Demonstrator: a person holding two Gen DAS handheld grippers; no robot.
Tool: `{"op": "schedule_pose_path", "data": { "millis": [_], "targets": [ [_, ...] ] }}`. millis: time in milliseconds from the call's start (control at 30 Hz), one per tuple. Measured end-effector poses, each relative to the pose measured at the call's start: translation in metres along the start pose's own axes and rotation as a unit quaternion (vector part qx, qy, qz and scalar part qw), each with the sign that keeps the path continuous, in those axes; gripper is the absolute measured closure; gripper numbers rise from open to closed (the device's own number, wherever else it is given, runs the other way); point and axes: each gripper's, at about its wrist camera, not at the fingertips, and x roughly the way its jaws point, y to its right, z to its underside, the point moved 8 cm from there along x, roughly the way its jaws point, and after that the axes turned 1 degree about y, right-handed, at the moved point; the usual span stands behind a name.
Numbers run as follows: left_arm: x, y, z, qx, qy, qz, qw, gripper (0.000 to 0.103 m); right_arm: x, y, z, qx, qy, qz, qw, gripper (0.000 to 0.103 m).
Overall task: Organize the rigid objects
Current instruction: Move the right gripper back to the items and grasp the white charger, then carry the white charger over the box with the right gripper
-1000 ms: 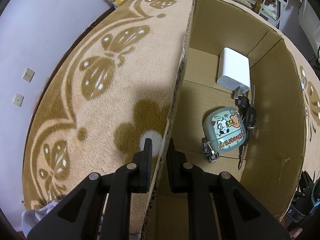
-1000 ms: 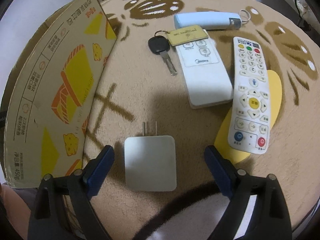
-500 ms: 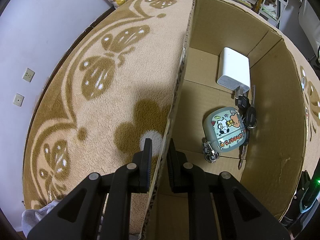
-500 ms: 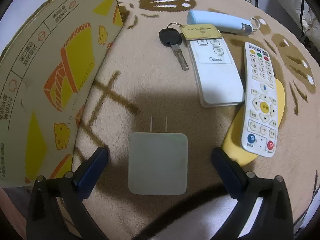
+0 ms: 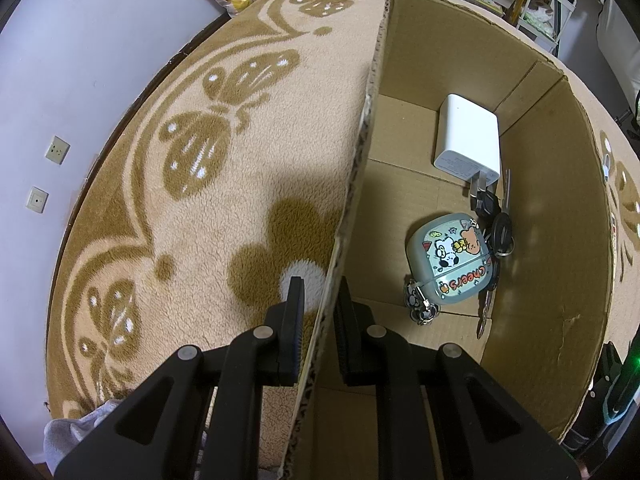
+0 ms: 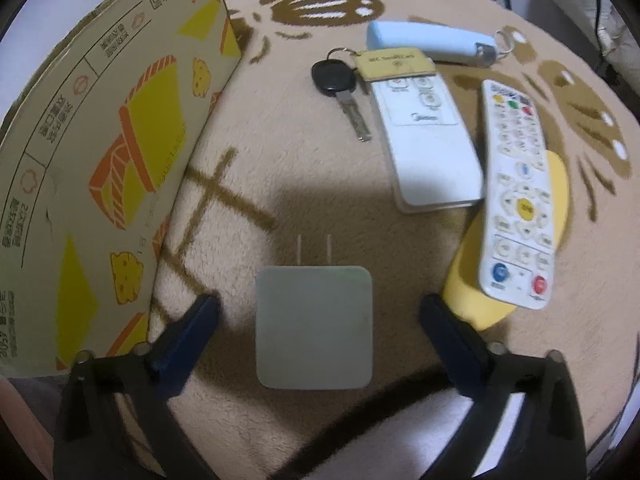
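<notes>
White charger [image 6: 315, 327] flat on rug [image 6: 280, 184], centred between spread fingers of right gripper [image 6: 319, 322], untouched. Left gripper [image 5: 319, 312] clamped on cardboard box [image 5: 552, 208] wall. Two remotes [image 6: 516, 196] beside one key [image 6: 340, 88]. Box holds one charger, one case, keys—count unclear.

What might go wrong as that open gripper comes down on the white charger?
The charger lies flat on soft carpet, so the right gripper may slide over its low edges. Its prongs could snag the pile. The left gripper pinches only the thin box wall; the box may tip.
</notes>
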Motion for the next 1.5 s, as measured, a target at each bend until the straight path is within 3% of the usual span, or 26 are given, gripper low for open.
{"op": "schedule_pose_path", "data": {
  "millis": [100, 200, 367, 967, 1500],
  "targets": [
    [0.0, 0.0, 0.0, 0.0, 0.0, 0.0, 1.0, 0.089, -0.005, 0.004, 0.002, 0.01, 0.008, 0.023, 1.0, 0.026],
    [0.0, 0.0, 0.001, -0.001, -0.001, 0.001, 1.0, 0.089, -0.011, 0.008, 0.001, 0.025, 0.024, 0.027, 0.999, 0.055],
    [0.0, 0.0, 0.001, -0.001, -0.001, 0.001, 1.0, 0.089, -0.012, 0.004, 0.001, 0.016, 0.037, 0.023, 0.999, 0.055],
    [-0.001, -0.002, 0.002, -0.001, -0.002, 0.001, 1.0, 0.089, -0.056, 0.022, -0.071, 0.02, 0.084, -0.005, 0.996, 0.055],
    [0.0, -0.001, 0.0, -0.001, -0.002, 0.002, 1.0, 0.089, -0.11, -0.039, -0.168, -0.03, 0.176, -0.03, 0.984, 0.055]
  ]
}}
